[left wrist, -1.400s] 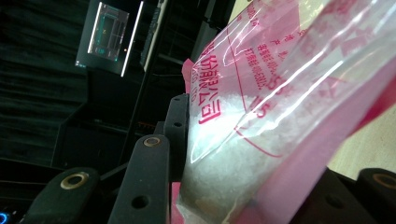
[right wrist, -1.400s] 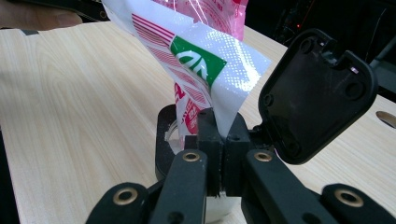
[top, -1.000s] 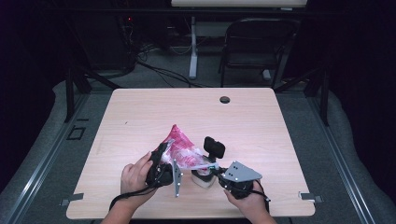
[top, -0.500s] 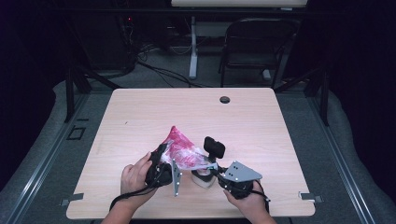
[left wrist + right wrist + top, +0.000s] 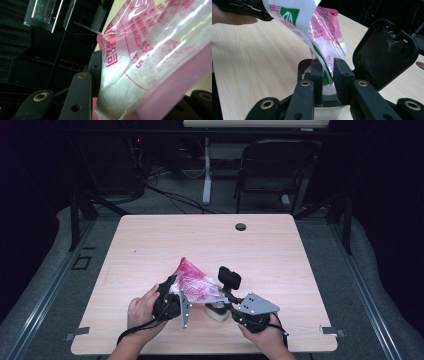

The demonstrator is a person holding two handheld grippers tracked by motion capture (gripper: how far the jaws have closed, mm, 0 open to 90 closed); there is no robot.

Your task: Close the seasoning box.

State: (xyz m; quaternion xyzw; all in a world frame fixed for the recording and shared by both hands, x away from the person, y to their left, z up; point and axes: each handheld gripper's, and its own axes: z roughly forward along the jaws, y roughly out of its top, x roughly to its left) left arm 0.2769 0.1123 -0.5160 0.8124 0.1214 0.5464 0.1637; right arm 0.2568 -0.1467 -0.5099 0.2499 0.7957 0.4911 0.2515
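Here the right gripper (image 5: 327, 67) has just been opening its jaws: the bag's (image 5: 195, 282) lower corner (image 5: 325, 63) hangs in the gap between the two pads, and the pads now stand slightly apart from the plastic rather than pinching it. Compared with the picture a second ago, the bag and both hands lie in the same place on the table (image 5: 150, 245). The left gripper (image 5: 172, 295) is clamped on the bag, whose clear and pink plastic with white granules is pressed against its near jaw. Beneath and beyond the right jaws stands a small white container (image 5: 218, 312) with its black hinged lid (image 5: 384, 52) raised. Judged from this, the corner is released and the bag's weight rests on the left grip alone, ready for tipping toward the container.
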